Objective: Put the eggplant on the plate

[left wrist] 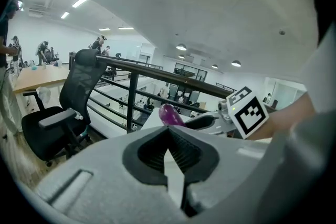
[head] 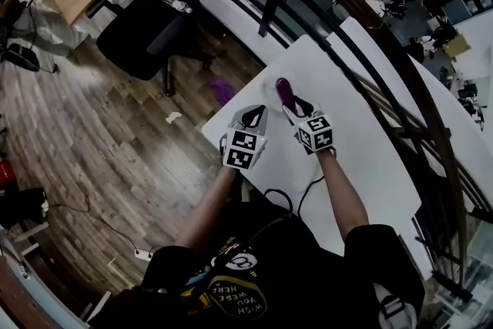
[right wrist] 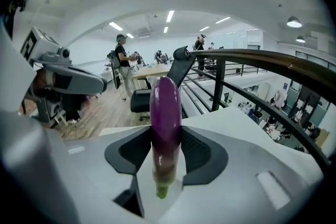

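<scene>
Right gripper view shows the right tongs clamped on the eggplant, held over the counter's far end, apparently above the plate and not yet set down; the left tongs are together and empty.

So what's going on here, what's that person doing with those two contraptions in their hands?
A person stands at a white table with a hand-held gripper in each hand. The right gripper is clamped on a purple eggplant, held just above the far part of the table. The left gripper is beside it, jaws nearly together with nothing in them. The job is to set the eggplant on a plate, which I can't clearly pick out against the white tabletop.
</scene>
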